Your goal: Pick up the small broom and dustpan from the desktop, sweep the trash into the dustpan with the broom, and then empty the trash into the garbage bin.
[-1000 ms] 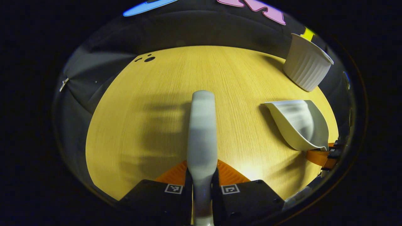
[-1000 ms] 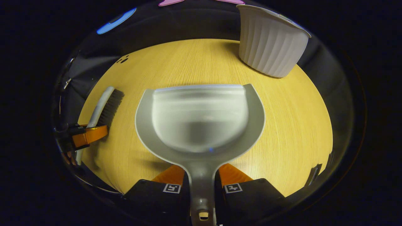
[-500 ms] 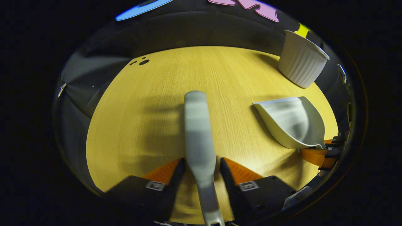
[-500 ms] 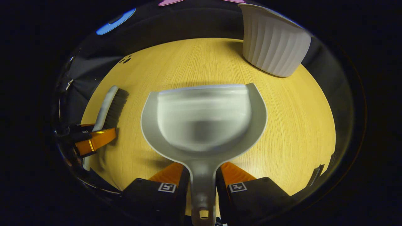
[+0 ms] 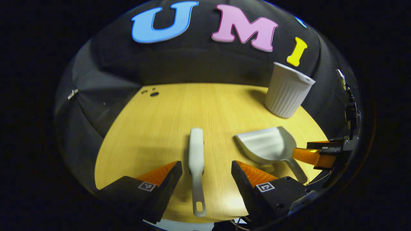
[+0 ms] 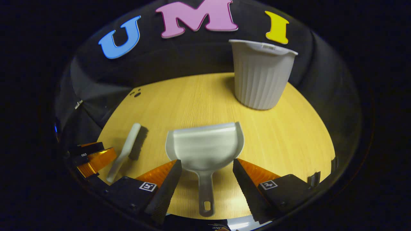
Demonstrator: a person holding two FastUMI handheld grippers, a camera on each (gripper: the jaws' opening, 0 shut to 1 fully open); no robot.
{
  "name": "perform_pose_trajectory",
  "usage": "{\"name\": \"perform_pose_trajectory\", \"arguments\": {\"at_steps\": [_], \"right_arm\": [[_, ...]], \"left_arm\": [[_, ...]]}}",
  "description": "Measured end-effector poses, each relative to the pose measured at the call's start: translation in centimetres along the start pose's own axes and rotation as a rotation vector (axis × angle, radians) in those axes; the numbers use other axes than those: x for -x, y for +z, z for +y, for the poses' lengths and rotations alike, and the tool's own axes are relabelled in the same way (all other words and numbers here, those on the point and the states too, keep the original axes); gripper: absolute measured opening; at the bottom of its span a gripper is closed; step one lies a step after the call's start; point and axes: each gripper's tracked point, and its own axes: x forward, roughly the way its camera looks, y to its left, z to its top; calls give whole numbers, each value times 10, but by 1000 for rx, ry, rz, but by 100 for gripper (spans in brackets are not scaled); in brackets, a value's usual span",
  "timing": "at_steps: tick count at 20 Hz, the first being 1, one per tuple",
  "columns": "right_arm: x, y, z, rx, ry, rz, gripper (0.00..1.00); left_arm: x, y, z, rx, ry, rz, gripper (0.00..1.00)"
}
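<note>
**Both claws open above the desk; broom and dustpan lying free**

Left claw (image 5: pixel 207 171): fingers spread wide, gripping nothing. In the left gripper view the small broom (image 5: pixel 196 154) lies flat on the desk (image 5: pixel 154 128), lengthwise in the gap between the two fingers and clear of both. Its handle end, with a hanging slot, points back toward the claw; its head points forward, away from it. The claw sits above the broom, not on it.

Right claw (image 6: pixel 207 176): fingers likewise spread wide, gripping nothing. In the right gripper view the dustpan (image 6: pixel 205 146) rests on the desk directly ahead of the claw. Its handle runs back through the gap between the fingers without touching either; its open mouth faces forward.

Relative positions:
- In the left gripper view, the dustpan lies ahead and to the right of the left claw, near the broom but apart from it. The right claw shows further right, at the dustpan's handle side.
- In the right gripper view, the broom lies to the left of the right claw, bristles turned toward the dustpan.
- The garbage bin (image 6: pixel 260 75), a ribbed white tub, stands upright ahead and to the right of both claws, beyond the dustpan and well apart from it.

Markings: each claw finger carries a small square black-and-white coded tag; no readable text.
</note>
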Motion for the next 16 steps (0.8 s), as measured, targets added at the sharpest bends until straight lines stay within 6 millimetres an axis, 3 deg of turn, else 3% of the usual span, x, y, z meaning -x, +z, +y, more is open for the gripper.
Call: {"name": "perform_pose_trajectory", "arguments": {"at_steps": [4,7,10,16], "right_arm": [[47,57,2,14,26,-205,100],[79,86,10,-28,73,-316,99],[111,118,0,2,70,-436,99],[161,146,-31,86,79,-568,99]], "left_arm": [[54,50,-21,-33,0,-189,97],[78,79,-39,-49,-21,-278,97],[103,107,-56,-31,-54,-349,96],[147,140,-88,-85,-9,-480,96]]}}
